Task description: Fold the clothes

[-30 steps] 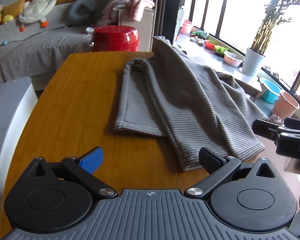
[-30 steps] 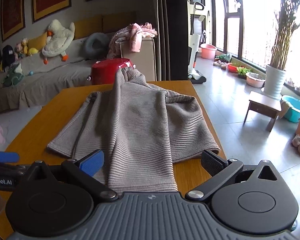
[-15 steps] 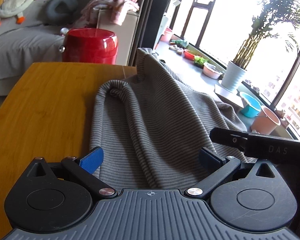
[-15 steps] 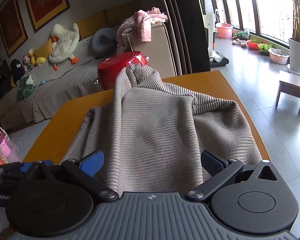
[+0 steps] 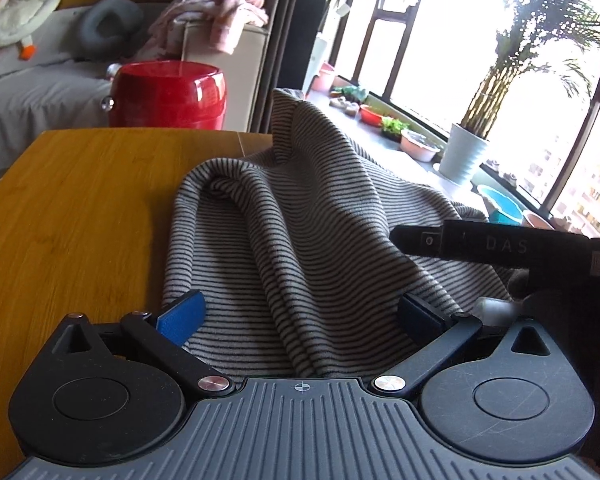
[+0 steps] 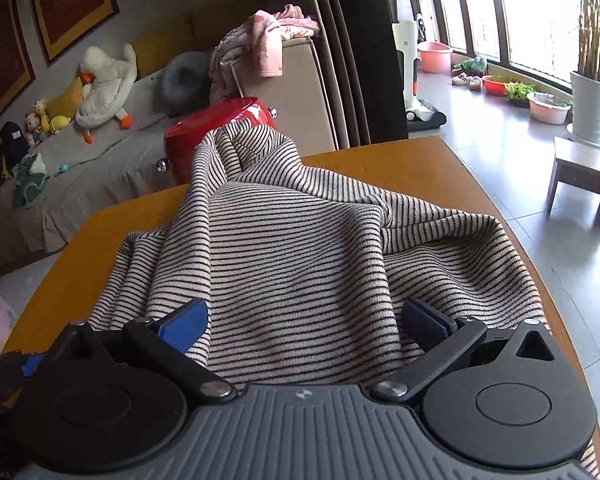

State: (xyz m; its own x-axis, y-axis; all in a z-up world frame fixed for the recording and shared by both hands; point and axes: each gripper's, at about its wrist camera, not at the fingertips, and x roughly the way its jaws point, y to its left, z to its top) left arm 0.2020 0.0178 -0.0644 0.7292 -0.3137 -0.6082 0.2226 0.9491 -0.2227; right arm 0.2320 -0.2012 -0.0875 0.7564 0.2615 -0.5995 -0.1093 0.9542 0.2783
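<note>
1. The striped grey garment (image 6: 300,256) lies heaped across the right half of the wooden tabletop (image 5: 72,216), its near hem now running in between the fingers of both grippers; a sec ago both claws sat short of the near edge w/ bare wood showing ahead of the left one.
2. Left gripper (image 5: 300,316): blue pads wide apart, cloth bunched in a ridge between them, not clamped. Right gripper (image 6: 304,320): pads likewise spread, fabric filling the gap, nothing pinched yet.
3. In the left wrist view the right gripper's black finger crosses over the cloth from the right, closer in than 1 s back; the two tools sit just beside each other at the near edge.
4. Reading: the approach looks done & the grasp on the hem is the step in hand; no fold made so far, garment still rumpled, one peak standing up toward the far edge.
5. Surface: left part of the tabletop bare, right edge partly covered, cloth draping toward it.
6. Room: red stool (image 6: 220,128) just beyond the far edge, grey sofa (image 6: 100,160) w/ a plush duck (image 6: 104,80), pink clothes (image 6: 268,36) on a cabinet, potted plant (image 6: 592,96) by the windows.
</note>
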